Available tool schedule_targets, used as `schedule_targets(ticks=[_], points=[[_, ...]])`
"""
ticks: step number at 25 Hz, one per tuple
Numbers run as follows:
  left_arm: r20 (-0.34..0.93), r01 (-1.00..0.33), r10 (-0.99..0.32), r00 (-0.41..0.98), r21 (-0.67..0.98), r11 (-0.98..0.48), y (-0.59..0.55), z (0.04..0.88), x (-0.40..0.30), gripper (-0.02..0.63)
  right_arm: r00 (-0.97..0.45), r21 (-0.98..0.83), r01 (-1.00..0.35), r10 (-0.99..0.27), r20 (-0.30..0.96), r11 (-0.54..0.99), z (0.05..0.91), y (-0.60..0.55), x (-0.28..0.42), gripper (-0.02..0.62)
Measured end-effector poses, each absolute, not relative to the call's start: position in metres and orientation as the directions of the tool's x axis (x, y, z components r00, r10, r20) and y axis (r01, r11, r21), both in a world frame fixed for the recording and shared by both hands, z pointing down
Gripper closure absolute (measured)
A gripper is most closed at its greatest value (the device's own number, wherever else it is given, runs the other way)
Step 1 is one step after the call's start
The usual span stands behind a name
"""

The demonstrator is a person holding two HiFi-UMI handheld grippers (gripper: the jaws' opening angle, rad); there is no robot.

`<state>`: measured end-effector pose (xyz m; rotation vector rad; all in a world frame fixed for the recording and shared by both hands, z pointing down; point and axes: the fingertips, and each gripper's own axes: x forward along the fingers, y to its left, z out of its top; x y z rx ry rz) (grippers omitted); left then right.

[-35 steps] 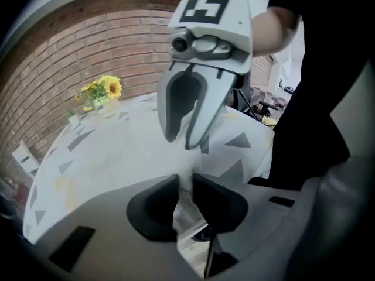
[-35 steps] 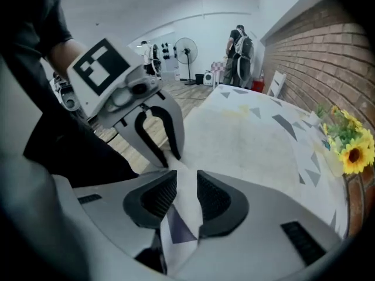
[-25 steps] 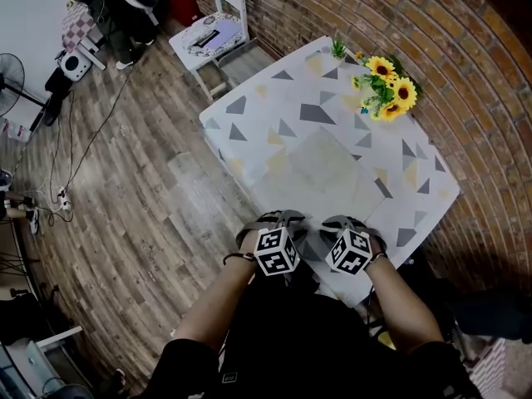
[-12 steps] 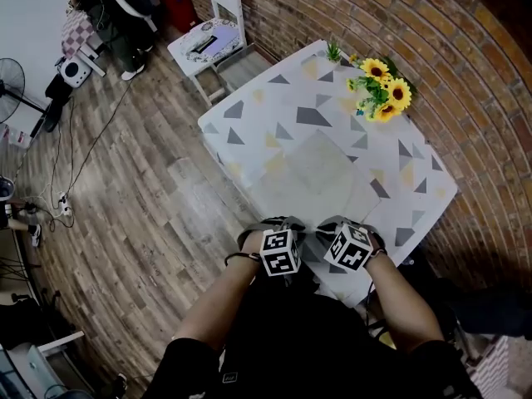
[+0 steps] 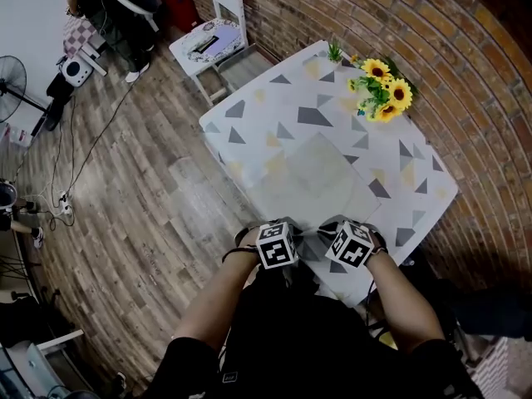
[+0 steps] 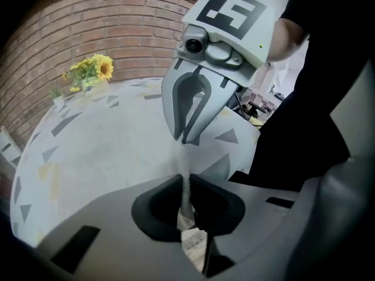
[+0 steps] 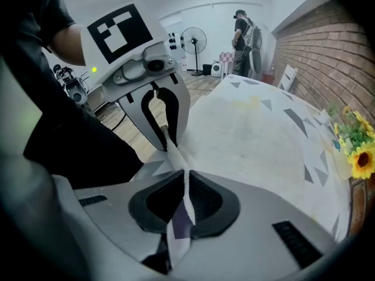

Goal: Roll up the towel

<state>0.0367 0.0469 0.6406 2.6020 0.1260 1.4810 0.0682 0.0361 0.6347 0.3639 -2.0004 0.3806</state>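
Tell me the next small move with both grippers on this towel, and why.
Probably lift the near edge of the towel slightly and turn it over toward the sunflowers to start the roll. The left gripper and right gripper have just been closing and each now pinches that edge; the rest lies flat on the table.

Sunflowers (image 5: 384, 88) sit at the far corner of the bench (image 5: 274, 110), right by the brick wall (image 5: 482, 65). White chair (image 5: 212, 36) just beyond, fan (image 5: 10, 75) way off left.
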Motion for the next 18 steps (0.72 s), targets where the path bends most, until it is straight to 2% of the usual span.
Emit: schedule_targets(ticks=[3, 6, 8, 12, 15, 18], points=[[0.862, 0.017, 0.094, 0.499, 0.098, -0.995, 0.044, 0.64, 0.036, 0.553, -0.417, -0.134, -0.446, -0.073, 0.906, 0.885, 0.642, 0.032, 0.07, 0.554], [0.876, 0.054, -0.053, 0.479, -0.09, -0.994, 0.033, 0.634, 0.034, 0.464, -0.403, -0.156, -0.474, -0.056, 0.914, 0.867, 0.649, 0.027, 0.07, 0.555], [0.866, 0.087, -0.101, 0.49, -0.164, -0.983, 0.033, 0.625, 0.038, 0.462, -0.403, -0.169, -0.487, -0.049, 0.914, 0.857, 0.651, 0.024, 0.07, 0.555], [0.869, 0.165, -0.078, 0.489, -0.179, -0.97, 0.043, 0.626, 0.046, 0.463, -0.423, -0.205, -0.516, -0.039, 0.905, 0.832, 0.649, 0.019, 0.069, 0.554], [0.872, 0.156, -0.079, 0.483, -0.174, -0.972, 0.039, 0.634, 0.048, 0.475, -0.42, -0.195, -0.525, -0.053, 0.906, 0.828, 0.648, 0.018, 0.071, 0.549], [0.871, 0.12, -0.069, 0.486, -0.145, -0.982, 0.031, 0.638, 0.045, 0.512, -0.417, -0.139, -0.515, -0.105, 0.903, 0.846, 0.636, 0.015, 0.072, 0.513]])
